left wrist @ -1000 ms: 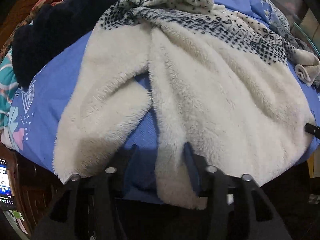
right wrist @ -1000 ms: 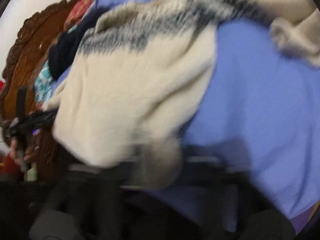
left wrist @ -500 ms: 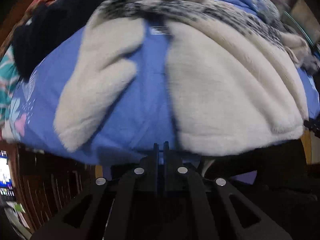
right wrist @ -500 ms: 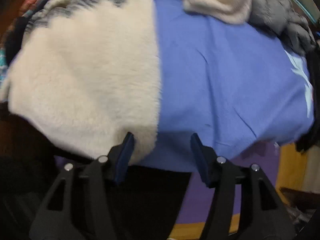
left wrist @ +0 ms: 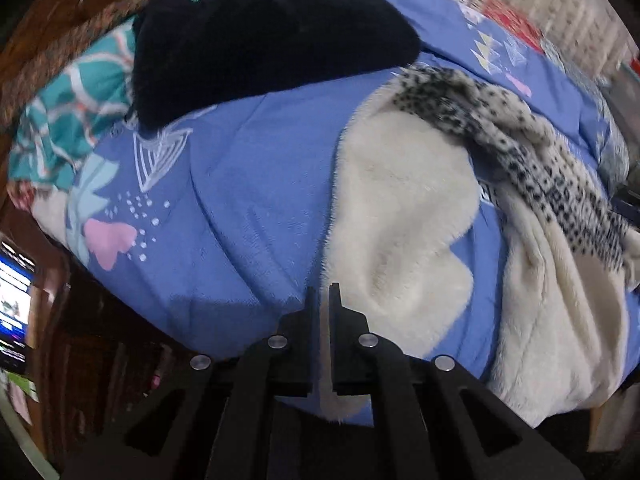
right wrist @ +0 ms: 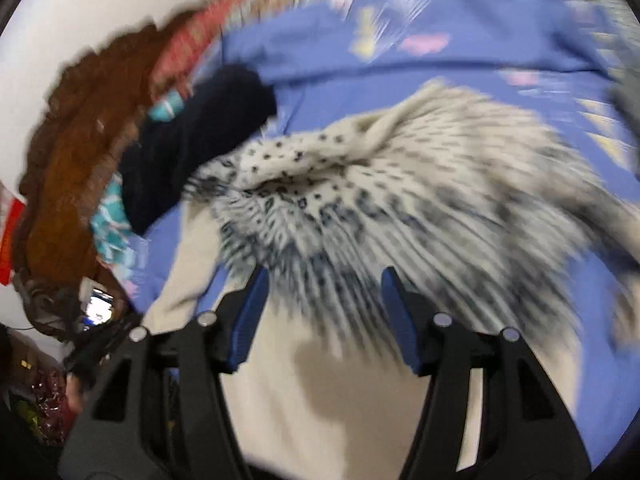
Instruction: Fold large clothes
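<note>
Left gripper [left wrist: 324,294]: jaws pinching cream fleece garment [left wrist: 404,216] near edge. Right gripper [right wrist: 324,280]: jaws wide. Blue bedcover [left wrist: 240,208] bare left.

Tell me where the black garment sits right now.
In the left wrist view the black garment lies at the upper left on the blue bedsheet, beside the teal patterned cloth, apart from the cream fleece garment.

A sweater [left wrist: 404,216] lies spread on a bedspread [left wrist: 240,208], filling the right half of the left wrist view. Behind it and to the left a dark garment [left wrist: 260,36] lies on the same bedspread. Left of that garment sits a pillow [left wrist: 76,108]. A screen [left wrist: 14,304] stands below the bed's left edge.
</note>
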Available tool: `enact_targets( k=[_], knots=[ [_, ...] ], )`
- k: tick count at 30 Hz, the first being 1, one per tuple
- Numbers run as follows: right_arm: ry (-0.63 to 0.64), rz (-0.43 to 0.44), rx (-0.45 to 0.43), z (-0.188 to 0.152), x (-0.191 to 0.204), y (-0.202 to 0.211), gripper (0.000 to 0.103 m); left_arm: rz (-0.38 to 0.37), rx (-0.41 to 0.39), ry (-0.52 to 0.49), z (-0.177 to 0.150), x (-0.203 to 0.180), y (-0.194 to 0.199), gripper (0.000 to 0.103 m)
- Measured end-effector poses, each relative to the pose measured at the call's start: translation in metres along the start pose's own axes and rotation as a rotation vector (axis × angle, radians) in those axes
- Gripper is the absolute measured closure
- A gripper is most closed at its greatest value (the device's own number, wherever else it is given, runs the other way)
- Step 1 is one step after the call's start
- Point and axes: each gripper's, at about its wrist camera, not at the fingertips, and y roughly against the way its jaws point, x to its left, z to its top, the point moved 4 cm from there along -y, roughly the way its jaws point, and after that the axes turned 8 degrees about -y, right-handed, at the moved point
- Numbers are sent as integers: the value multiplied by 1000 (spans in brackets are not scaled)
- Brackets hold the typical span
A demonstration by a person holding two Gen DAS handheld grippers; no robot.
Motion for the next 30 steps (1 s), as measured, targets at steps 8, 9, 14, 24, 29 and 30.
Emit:
enact_targets(
  k=[8, 9, 14, 24, 29, 30],
  knots=[
    [76, -41, -229, 205, 137, -69, 48, 35, 5, 17, -12, 39, -3, 74],
    [79, -1, -240, 207, 149, -63, 45, 37, -5, 34, -12, 46, -2, 74],
    [445, 166, -105, 91, 226, -45, 43, 11, -16, 103, -11, 75, -8, 74],
    [1169, 0, 200, -192, 258, -111, 21, 84, -34, 163, -20, 117, 7, 74],
    [922, 157, 264, -127, 321, -116, 91, 99, -50, 233, -35, 138, 28, 74],
    [863, 251, 238, -103, 345, -98, 91, 118, -56, 238, -38, 142, 34, 74]
  ],
)
